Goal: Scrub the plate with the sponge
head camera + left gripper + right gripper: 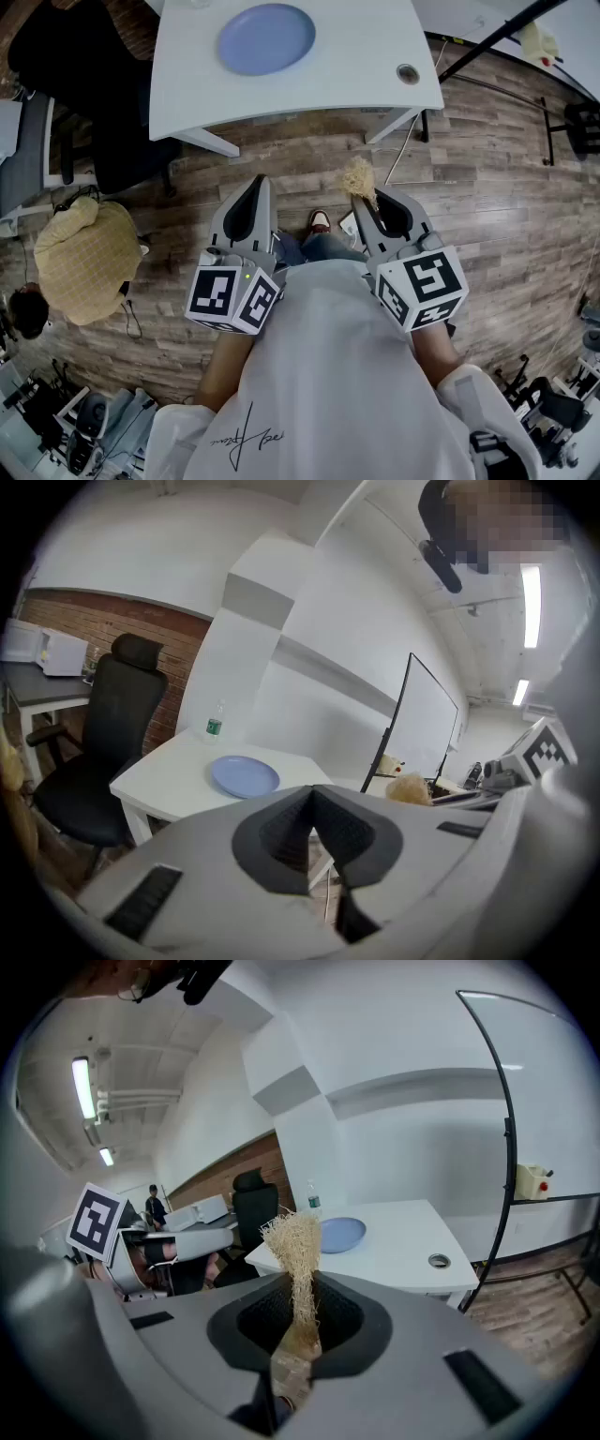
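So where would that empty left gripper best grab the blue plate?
Probably by the near rim of the plate, coming in low from the person's side. It lies flat on the table, so only the rim can be pinched.

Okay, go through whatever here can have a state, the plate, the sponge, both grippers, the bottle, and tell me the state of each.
plate: flat on the white table, empty, untouched
sponge: clamped in the right gripper, sticking out past its jaws, off the plate
right gripper: shut on the sponge
left gripper: shut, nothing between its jaws
bottle: upright on the table
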